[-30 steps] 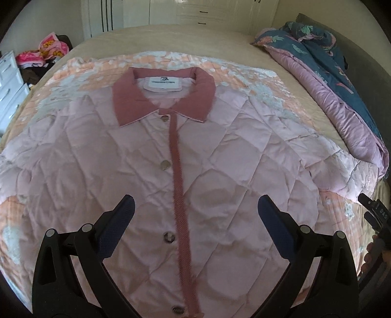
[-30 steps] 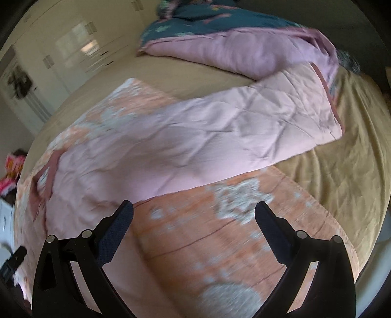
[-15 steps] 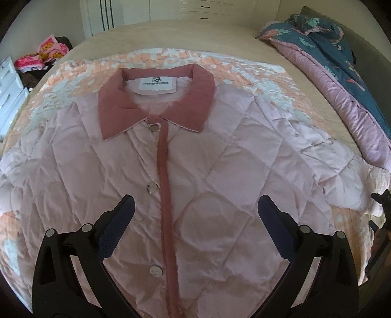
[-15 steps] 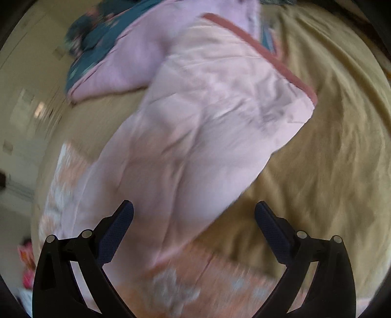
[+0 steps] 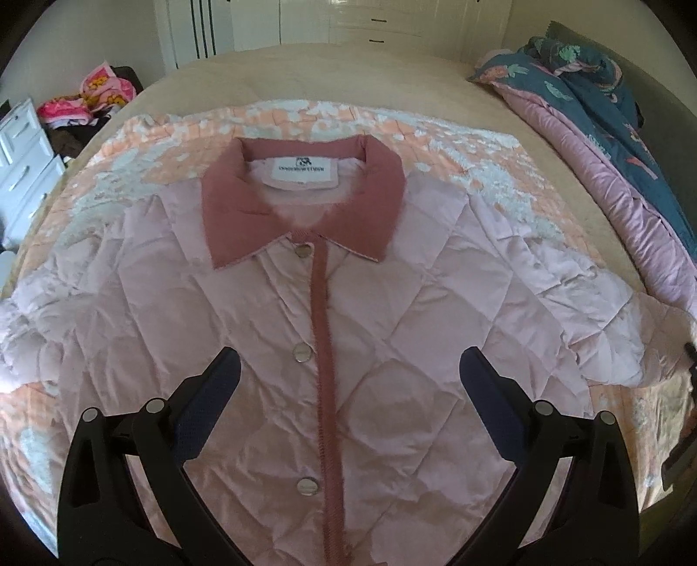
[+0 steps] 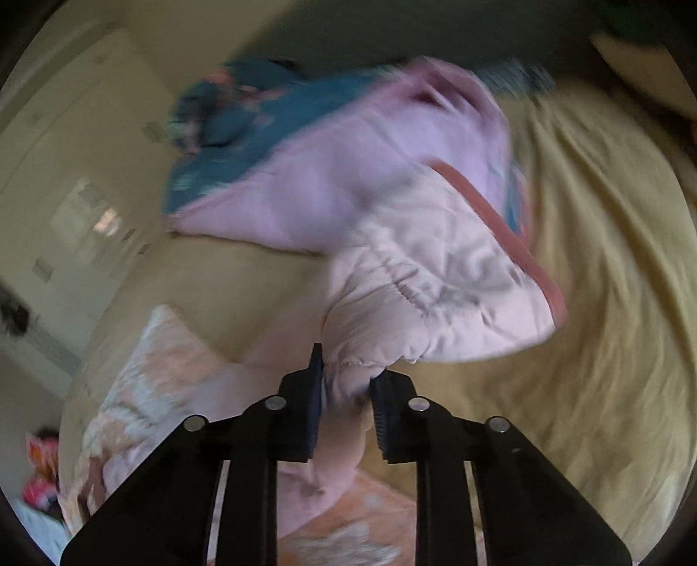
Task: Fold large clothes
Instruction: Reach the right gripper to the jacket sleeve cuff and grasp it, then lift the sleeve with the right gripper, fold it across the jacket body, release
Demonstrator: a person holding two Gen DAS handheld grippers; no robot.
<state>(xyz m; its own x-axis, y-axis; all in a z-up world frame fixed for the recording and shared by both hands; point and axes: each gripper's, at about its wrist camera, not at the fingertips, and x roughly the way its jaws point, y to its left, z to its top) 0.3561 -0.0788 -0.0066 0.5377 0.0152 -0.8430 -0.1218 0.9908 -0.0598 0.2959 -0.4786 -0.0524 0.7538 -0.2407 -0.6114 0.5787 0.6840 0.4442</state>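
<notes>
A pink quilted jacket (image 5: 392,313) with a darker pink collar (image 5: 305,204) lies flat, buttoned and face up on a peach floral blanket (image 5: 479,156). My left gripper (image 5: 348,383) hovers open above the jacket's lower front, with the button placket between its fingers and nothing held. In the right wrist view the jacket's sleeve (image 6: 435,287) with its dark pink cuff edge (image 6: 501,226) is bunched. My right gripper (image 6: 346,392) has its jaws closing on the sleeve's near edge, and the pads press the fabric.
A teal and pink duvet (image 5: 610,130) is heaped along the bed's right side. The beige bedsheet (image 6: 588,348) spreads beyond the sleeve. White drawers (image 5: 21,165) and a pile of bright clothes (image 5: 91,100) stand at the left, with wardrobes (image 5: 261,21) behind.
My right gripper swung along the sleeve toward its cuff end and went from wide open to closed on the fabric. The left view drifted slightly, its gripper still open.
</notes>
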